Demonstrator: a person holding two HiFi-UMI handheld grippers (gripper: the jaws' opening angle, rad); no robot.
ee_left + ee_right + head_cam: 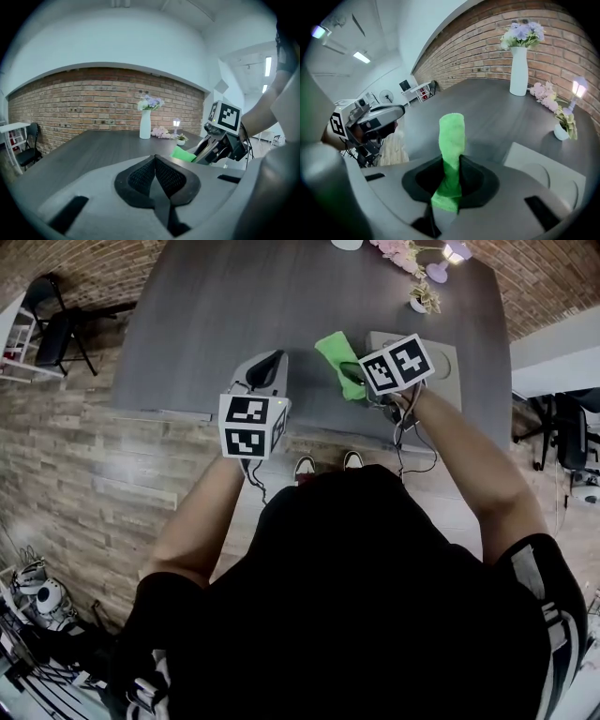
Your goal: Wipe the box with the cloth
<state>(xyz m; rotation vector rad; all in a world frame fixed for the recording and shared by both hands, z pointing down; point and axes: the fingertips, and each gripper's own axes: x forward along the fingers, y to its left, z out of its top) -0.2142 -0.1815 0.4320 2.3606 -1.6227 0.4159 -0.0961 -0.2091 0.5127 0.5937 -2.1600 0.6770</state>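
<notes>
A dark grey table (234, 306) fills the upper part of the head view, running away from the person toward a brick wall (84, 101). A black chair (56, 324) stands on the wood-plank floor (84, 484) off the table's left side. The light grey box (448, 381) lies flat on the right part of the table near the front edge, with a round recess in its top; in the right gripper view it shows low on the right (543, 168). The left gripper (275, 357) is held over the front edge of the table, well left of the box, and its own view shows its jaws pressed together with nothing between them (155, 161). The right gripper (354, 371) is beside it, at the box's left edge, its marker cube covering part of the box in the head view. Its jaws are clamped on the green cloth (452, 136), which stands up out of them as a narrow rolled strip. From above, the cloth (336, 351) sits over the table just left of the box; whether it touches the box cannot be told. At the far end stand a white vase of flowers (519, 70), a small lit lamp (577, 89), and a small white pot with a plant (562, 129).
</notes>
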